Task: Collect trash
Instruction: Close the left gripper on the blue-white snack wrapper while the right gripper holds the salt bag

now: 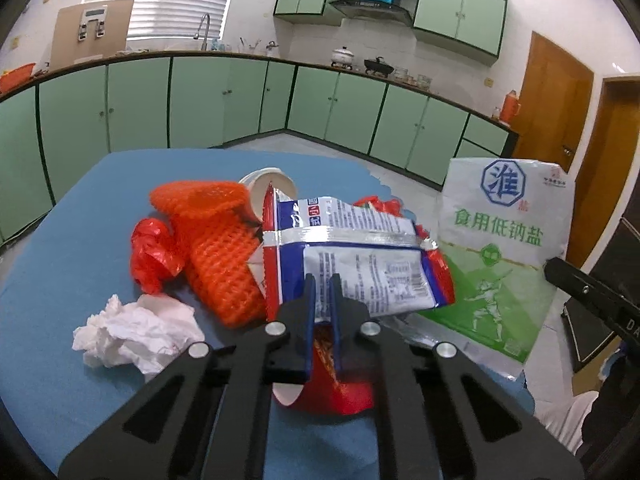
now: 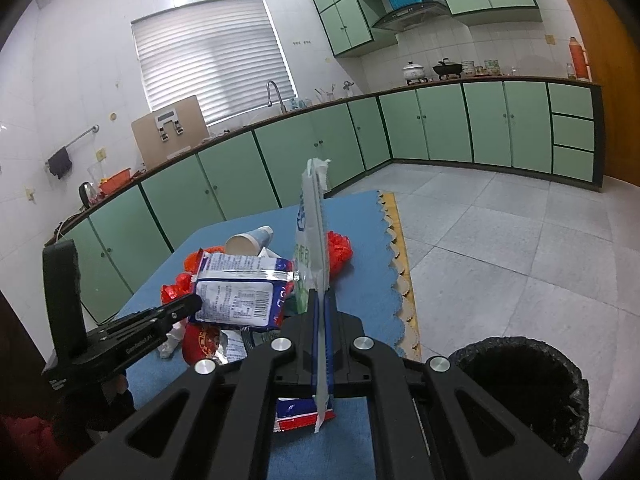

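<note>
A: What do the tongs hold?
B: The left gripper (image 1: 323, 280) is closed on the blue-white wrapper (image 1: 360, 268). The right gripper (image 2: 321, 300) pinches the salt bag (image 2: 314, 232), seen edge-on.
A: And behind?
B: Orange foam net (image 1: 216, 248), crumpled tissue (image 1: 136, 330), a paper cup (image 1: 268, 184) half hidden, on the blue mat (image 1: 72, 240). The black-lined bin (image 2: 524, 392) is cut off.

The left wrist view is taken from low over the desk (image 1: 60, 264), close behind its fingers (image 1: 310, 300), facing the green cabinets (image 1: 120, 100) and window. The right wrist view is taken from the desk's right edge, beside the bin (image 2: 524, 392), and is tilted. The trash pile, the white-and-blue wrapper (image 1: 360, 264) and the kitchen wall are shared.
</note>
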A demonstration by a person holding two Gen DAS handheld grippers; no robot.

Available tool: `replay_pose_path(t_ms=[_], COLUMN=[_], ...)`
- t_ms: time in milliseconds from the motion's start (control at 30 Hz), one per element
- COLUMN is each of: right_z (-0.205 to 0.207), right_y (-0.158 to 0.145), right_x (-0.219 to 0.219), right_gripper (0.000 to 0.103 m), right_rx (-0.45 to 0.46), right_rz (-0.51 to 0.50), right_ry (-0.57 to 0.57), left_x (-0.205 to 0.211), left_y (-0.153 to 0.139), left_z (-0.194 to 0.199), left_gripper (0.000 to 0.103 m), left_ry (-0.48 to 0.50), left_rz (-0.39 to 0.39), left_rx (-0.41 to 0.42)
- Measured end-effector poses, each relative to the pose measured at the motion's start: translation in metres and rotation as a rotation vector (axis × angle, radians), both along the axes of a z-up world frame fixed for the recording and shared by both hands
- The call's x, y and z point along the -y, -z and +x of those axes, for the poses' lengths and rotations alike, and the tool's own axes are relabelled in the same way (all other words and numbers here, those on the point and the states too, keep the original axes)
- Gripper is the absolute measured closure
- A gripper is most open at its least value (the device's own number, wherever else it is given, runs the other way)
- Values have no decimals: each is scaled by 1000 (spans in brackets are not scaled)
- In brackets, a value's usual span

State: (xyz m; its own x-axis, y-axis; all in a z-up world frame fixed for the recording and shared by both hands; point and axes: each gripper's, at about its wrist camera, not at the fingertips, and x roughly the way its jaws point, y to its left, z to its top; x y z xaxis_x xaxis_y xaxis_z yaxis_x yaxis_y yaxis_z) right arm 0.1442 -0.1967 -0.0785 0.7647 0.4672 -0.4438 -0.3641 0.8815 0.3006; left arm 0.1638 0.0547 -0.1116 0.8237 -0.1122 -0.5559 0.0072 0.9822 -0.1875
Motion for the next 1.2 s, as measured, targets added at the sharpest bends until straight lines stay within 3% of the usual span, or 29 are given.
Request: replay_pose_path(t_ms=[67, 267, 367, 633, 967, 1033, 1100, 1200], right_z=[2, 4, 4, 4, 2, 2, 2, 2], right_y=[-1, -1, -1, 2, 4, 4, 4, 5], right_x=[1, -1, -4, -8, -12, -12, -11, -10], right_gripper=[100, 100, 100, 100, 100, 100, 100, 100], right_rx=[-4, -8, -2, 0, -8, -10, -11, -15], right_rz=[1, 4, -2, -11, -17, -18, -19, -16], right_ry=[4, 9, 2, -12, -32, -34, -35, -35], left_x=[-3, -14, -20, -29, -9, -7, -5, -6], left_y=[0, -6, -3, 10, 8, 8, 9, 8], left_z=[-3, -5, 5, 11, 12, 15, 14, 9], left_gripper=[44, 25, 18, 19, 67, 71, 70, 58], left_ry=[-33, -90, -73, -32, 36, 43, 35, 17], left_rz=[9, 35, 4, -123, -135, -141, -133, -122], left_rx=[1, 25, -9, -74, -57, -64, -71, -62])
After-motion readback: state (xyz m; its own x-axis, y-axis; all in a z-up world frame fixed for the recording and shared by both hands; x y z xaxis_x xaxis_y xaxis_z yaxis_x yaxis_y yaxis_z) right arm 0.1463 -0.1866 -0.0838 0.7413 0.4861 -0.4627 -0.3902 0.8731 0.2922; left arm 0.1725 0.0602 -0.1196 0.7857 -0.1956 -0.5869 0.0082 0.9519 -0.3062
